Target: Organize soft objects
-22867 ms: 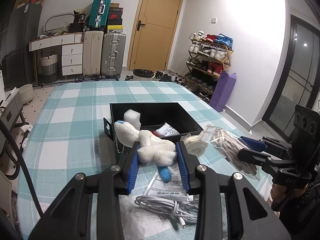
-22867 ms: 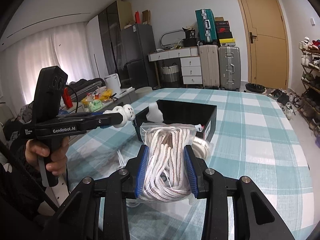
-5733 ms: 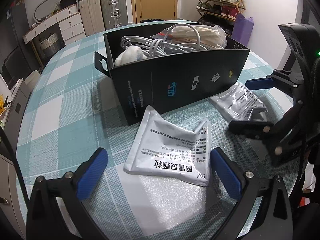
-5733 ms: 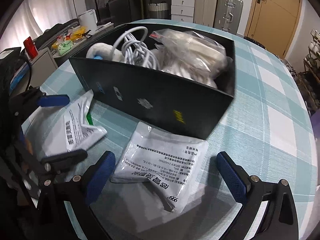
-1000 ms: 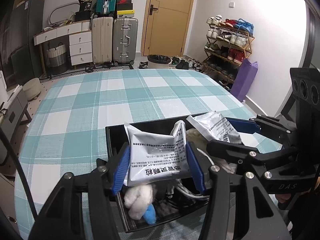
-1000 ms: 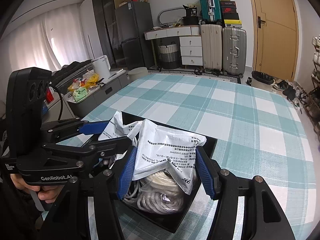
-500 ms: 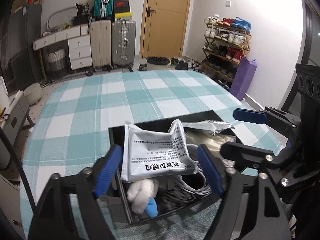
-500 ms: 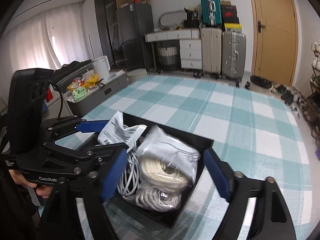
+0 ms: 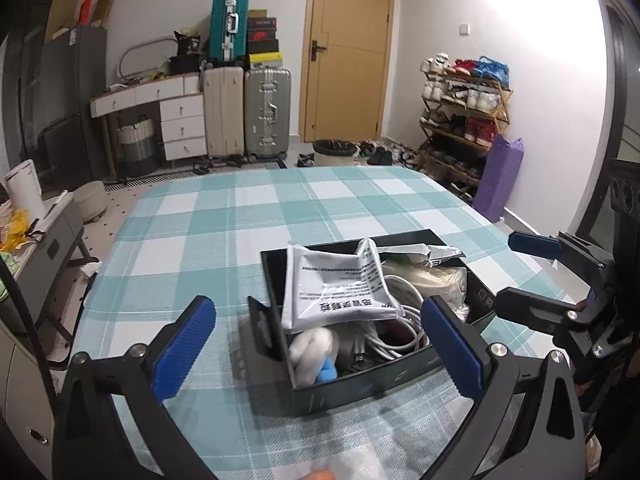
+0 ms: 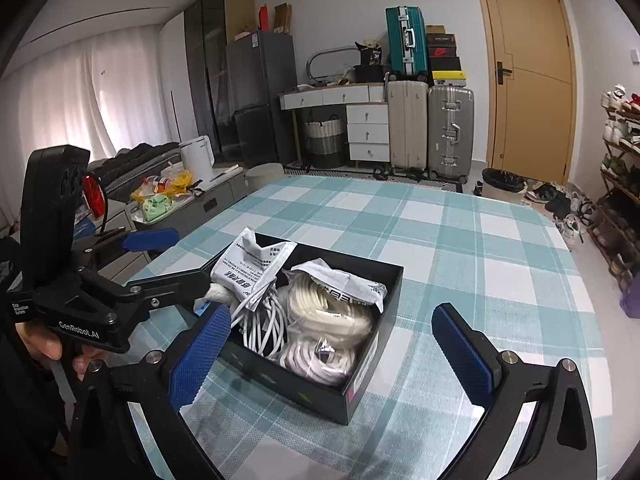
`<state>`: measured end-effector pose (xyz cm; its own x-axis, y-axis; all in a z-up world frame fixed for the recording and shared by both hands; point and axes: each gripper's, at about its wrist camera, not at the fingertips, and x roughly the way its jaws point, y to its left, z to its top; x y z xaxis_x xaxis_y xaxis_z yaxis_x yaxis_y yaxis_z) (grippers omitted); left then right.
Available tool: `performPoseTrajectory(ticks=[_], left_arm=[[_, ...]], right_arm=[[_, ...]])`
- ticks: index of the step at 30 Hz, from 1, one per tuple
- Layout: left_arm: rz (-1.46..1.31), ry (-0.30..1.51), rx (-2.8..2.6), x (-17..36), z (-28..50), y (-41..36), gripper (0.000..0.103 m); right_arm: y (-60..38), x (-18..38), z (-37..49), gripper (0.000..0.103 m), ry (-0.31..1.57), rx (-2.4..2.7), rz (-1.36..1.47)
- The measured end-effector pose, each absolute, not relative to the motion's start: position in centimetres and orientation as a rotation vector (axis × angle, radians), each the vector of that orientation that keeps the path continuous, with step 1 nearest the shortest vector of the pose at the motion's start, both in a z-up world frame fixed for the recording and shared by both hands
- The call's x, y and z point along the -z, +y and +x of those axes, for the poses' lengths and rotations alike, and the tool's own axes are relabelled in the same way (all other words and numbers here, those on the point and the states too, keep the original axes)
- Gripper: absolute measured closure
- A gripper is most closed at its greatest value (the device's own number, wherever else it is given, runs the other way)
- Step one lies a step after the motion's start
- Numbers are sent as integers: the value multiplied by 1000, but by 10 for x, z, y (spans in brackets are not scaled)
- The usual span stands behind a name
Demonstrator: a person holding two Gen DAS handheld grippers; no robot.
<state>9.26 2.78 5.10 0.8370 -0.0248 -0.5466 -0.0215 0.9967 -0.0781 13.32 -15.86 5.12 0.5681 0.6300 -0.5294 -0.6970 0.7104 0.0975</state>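
Soft objects filled the black box (image 10: pixel 362 376) on the checked tablecloth (image 10: pixel 460 256): a white sachet (image 9: pixel 336 288) leaning over its near-left rim, white cable (image 10: pixel 260 320) and bagged rope (image 10: pixel 320 312) inside. Nearest the box, the left gripper (image 9: pixel 320 344) and right gripper (image 10: pixel 332 344) had just been opening, jaws wide, nothing between them. Bare cloth ran beyond the box to the table's far edge. Farther off stood suitcases (image 9: pixel 244 112) and a door (image 9: pixel 348 52).

Yellow door (image 9: pixel 347 52), suitcases (image 9: pixel 246 112) by white wall, shoe rack (image 9: pixel 464 120) rt.
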Motion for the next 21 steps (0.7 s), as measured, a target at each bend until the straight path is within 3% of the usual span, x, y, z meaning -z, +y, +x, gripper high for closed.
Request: performPoseTrajectory(ticks=[21], left_arm=[[-52, 478, -88, -28, 74, 30, 0]], right_arm=[[-163, -38, 108, 1, 428, -752, -127]])
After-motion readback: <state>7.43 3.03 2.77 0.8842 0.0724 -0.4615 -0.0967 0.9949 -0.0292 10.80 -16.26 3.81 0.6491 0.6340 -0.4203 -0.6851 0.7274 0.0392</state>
